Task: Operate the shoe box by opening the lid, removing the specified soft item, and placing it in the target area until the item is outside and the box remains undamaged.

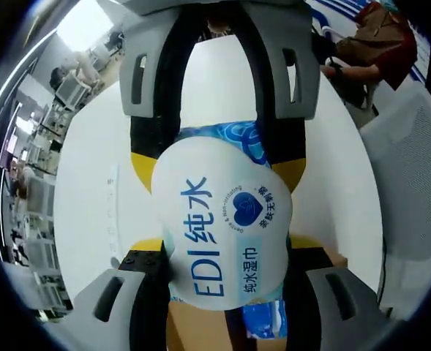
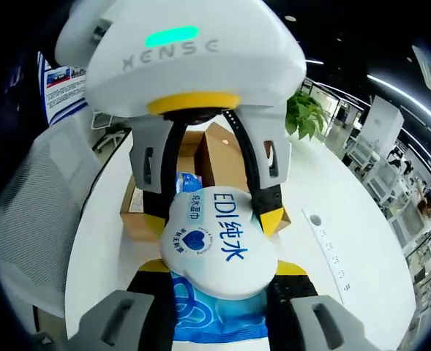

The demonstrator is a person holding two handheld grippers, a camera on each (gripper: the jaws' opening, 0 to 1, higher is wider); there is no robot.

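Wet-wipe pack between both claws, above shoe box

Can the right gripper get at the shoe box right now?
Probably not: the right gripper is shut on the wet wipes pack, which the left gripper also clamps. The open shoe box lies behind both.

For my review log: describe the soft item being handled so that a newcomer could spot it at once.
Above the round white table, the left gripper and right gripper face each other and pinch one thing between them. It is a soft pack of wet wipes, blue wrapper with a white oval lid printed "EDI", unlike the plain brown shoe box behind it.
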